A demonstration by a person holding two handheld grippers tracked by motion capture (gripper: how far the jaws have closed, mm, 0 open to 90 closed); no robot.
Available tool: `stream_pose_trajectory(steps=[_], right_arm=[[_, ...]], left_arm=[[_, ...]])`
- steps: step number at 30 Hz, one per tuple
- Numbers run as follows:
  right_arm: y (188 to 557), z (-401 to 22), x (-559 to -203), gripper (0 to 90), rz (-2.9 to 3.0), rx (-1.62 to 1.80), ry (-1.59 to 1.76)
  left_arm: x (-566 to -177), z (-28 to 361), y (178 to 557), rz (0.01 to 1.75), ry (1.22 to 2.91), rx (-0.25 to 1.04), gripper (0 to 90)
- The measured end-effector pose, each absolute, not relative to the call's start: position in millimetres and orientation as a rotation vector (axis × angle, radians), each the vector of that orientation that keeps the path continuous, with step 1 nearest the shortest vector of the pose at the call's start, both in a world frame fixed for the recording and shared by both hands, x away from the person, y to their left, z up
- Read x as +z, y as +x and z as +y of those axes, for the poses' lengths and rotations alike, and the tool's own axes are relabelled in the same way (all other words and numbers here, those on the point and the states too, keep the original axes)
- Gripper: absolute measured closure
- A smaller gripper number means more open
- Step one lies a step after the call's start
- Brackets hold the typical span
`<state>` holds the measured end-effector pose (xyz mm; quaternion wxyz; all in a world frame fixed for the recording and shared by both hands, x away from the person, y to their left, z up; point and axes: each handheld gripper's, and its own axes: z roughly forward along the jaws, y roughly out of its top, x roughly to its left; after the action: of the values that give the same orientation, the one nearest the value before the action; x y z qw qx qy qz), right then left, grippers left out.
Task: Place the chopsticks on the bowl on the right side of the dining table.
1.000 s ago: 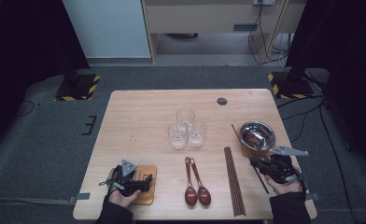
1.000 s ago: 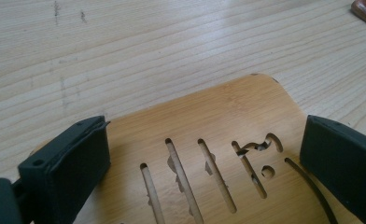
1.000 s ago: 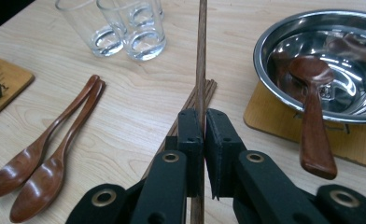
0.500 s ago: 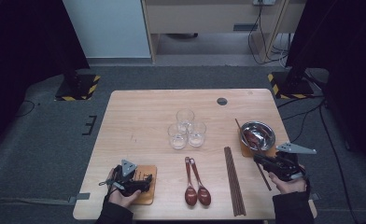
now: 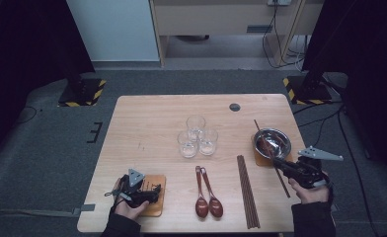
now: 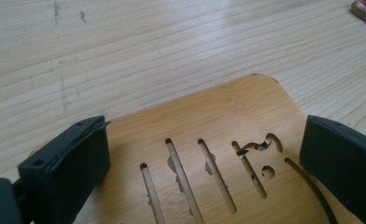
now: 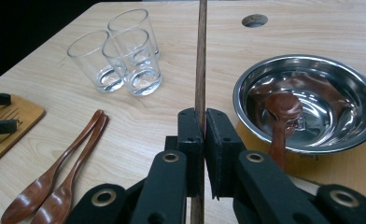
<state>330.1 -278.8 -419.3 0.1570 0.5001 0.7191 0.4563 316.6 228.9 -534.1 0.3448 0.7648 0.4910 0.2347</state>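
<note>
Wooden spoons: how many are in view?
3. Two spoons lie side by side at the table's near edge; the third spoon rests in the metal bowl. None seems hidden.

Bare table (image 5: 147, 128) lies open to you across its far left half. Three glasses (image 5: 197, 136) cluster mid-table; two spoons (image 5: 207, 195) and a chopstick bundle (image 5: 247, 190) block the near lane; the steel bowl (image 5: 273, 143) crowds the right edge.

Pale wood-grain bench (image 5: 147, 123); honey-brown slotted coaster (image 6: 218, 121); reddish-brown spoons (image 5: 206, 195); dark brown chopstick (image 7: 200, 56); silver bowl (image 7: 349, 93); clear glasses (image 7: 120, 51); black claws.
</note>
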Motion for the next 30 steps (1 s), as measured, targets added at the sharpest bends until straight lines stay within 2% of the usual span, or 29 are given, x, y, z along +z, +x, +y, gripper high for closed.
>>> stream_pose_trajectory(steps=[30], right_arm=[[352, -307, -406, 85.2, 1.954, 1.313, 1.467]], left_arm=[[-534, 229, 317, 1.276, 1.984, 0.608, 0.7]])
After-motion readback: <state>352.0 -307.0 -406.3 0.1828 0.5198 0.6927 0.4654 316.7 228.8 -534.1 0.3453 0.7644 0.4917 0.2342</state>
